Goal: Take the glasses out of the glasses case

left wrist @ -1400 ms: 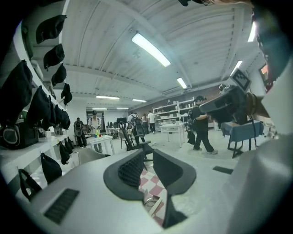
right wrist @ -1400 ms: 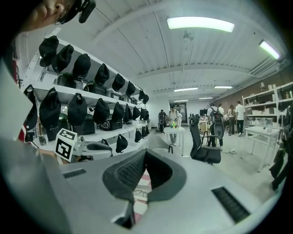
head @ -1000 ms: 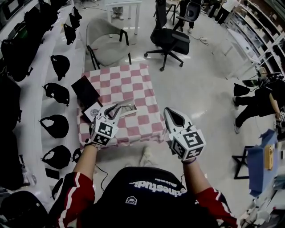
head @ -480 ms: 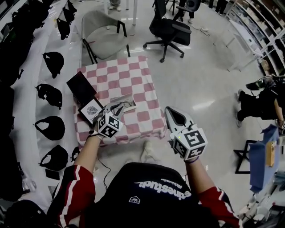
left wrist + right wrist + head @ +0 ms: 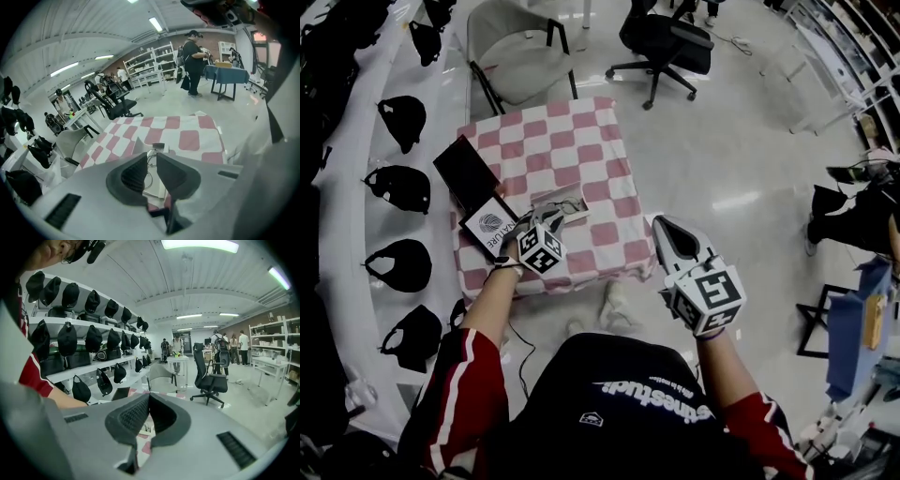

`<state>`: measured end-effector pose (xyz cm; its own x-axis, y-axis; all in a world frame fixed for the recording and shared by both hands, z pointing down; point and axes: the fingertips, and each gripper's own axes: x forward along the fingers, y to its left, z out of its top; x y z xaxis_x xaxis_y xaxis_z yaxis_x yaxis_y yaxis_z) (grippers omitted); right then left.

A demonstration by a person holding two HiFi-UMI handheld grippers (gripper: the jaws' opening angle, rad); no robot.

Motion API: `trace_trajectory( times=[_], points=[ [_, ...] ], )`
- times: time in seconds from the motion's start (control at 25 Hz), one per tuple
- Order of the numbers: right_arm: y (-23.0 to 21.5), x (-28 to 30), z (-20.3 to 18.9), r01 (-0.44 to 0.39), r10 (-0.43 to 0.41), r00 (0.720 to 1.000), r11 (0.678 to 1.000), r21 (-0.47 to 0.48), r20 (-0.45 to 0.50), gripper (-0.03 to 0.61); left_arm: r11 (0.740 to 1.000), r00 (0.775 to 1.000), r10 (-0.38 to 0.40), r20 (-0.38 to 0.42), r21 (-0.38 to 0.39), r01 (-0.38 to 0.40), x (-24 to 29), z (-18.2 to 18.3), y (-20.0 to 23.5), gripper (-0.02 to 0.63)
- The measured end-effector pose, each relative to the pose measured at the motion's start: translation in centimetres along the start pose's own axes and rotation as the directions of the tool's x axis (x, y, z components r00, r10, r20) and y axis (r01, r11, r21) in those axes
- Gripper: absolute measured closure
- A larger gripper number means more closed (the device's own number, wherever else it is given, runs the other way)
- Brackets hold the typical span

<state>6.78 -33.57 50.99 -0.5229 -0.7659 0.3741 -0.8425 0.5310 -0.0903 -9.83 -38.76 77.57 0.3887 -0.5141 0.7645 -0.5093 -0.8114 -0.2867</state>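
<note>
1. Head view, steeply down: pink-and-white checked counter [image 5: 581, 150], with the glasses case [image 5: 565, 204] lying open on it toward the near edge.
2. Glasses [image 5: 149, 165] inside the glasses case, thin wire frame resting on the pale lining. Clearest in the left gripper view, too small to make out from above.
3. Left hand-held gripper [image 5: 546, 218] directly over the near end of the glasses case, pointing down into it.
4. Left gripper view: jaws released, with a narrow gap between the ribbed pads [image 5: 133, 173] and the glasses showing through that gap. Apparently not touching the frame, though hard to judge from this angle.
5. Right hand-held gripper [image 5: 660, 225] well to the right of the glasses case, beside the counter's near right corner.
6. Right gripper view: jaws clenched, tips meeting, nothing between them. Black bags [image 5: 93, 341] on shelves in the background.
7. White printed card [image 5: 490, 225] just left of the glasses case, at the counter's edge. Black flat panel [image 5: 464, 171] farther left of the glasses case and a little beyond it.
8. Grey chair [image 5: 511, 42] and black office chair [image 5: 666, 47] well beyond the glasses case, on the floor past the counter's far edge.
</note>
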Motion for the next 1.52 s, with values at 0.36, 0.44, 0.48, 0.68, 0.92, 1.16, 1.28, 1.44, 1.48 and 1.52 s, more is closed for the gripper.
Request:
trace_trajectory(
  times=[0.36, 0.44, 0.48, 0.68, 0.92, 1.16, 1.28, 1.44, 1.48, 1.52],
  points=[
    [-1.3, 1.0, -1.6, -0.012, 0.013, 0.999, 1.0, 0.011, -0.048, 0.577, 1.0, 0.994, -0.031, -0.109, 0.0, 0.031, 4.8, -2.4, 0.8, 0.558],
    [-1.8, 1.3, -1.9, -0.014, 0.014, 0.998, 1.0, 0.01, -0.056, 0.577, 0.999, 0.991, -0.037, -0.128, -0.005, 0.036, 5.5, -2.9, 1.0, 0.558],
    [-2.0, 1.4, -2.0, -0.013, 0.014, 0.998, 1.0, 0.012, -0.06, 0.577, 0.999, 0.99, -0.04, -0.137, -0.008, 0.04, 5.9, -3.1, 1.0, 0.558],
    [-2.7, 1.9, -2.7, -0.017, 0.019, 0.997, 0.999, 0.028, -0.076, 0.577, 0.999, 0.978, -0.049, -0.201, 0.008, 0.052, 8.0, -4.8, 1.1, 0.56],
    [-3.5, 2.2, -4.2, -0.014, 0.02, 0.995, 0.999, 0.053, -0.102, 0.577, 0.998, 0.97, -0.055, -0.235, 0.029, 0.064, 9.5, -5.3, 1.5, 0.56],
    [-4.2, 2.5, -4.7, -0.013, 0.021, 0.994, 0.997, 0.072, -0.108, 0.577, 0.995, 0.955, -0.068, -0.289, 0.044, 0.084, 10.6, -6.1, 1.7, 0.558],
    [-4.5, 2.3, -5.1, -0.01, 0.02, 0.993, 0.997, 0.08, -0.118, 0.577, 0.995, 0.953, -0.07, -0.294, 0.044, 0.086, 10.9, -6.1, 1.6, 0.56],
    [-5.2, 2.1, -5.8, -0.002, 0.015, 0.992, 0.995, 0.101, -0.126, 0.577, 0.993, 0.947, -0.082, -0.31, 0.05, 0.103, 11.3, -6.3, 1.6, 0.56],
    [-5.3, 2.1, -5.9, -0.001, 0.014, 0.992, 0.994, 0.107, -0.126, 0.577, 0.993, 0.945, -0.087, -0.314, 0.055, 0.109, 11.3, -6.3, 1.5, 0.56],
    [-5.3, 2.1, -5.9, 0.0, 0.014, 0.992, 0.994, 0.111, -0.125, 0.577, 0.991, 0.944, -0.091, -0.318, 0.062, 0.116, 11.4, -6.3, 1.5, 0.563]
  ],
)
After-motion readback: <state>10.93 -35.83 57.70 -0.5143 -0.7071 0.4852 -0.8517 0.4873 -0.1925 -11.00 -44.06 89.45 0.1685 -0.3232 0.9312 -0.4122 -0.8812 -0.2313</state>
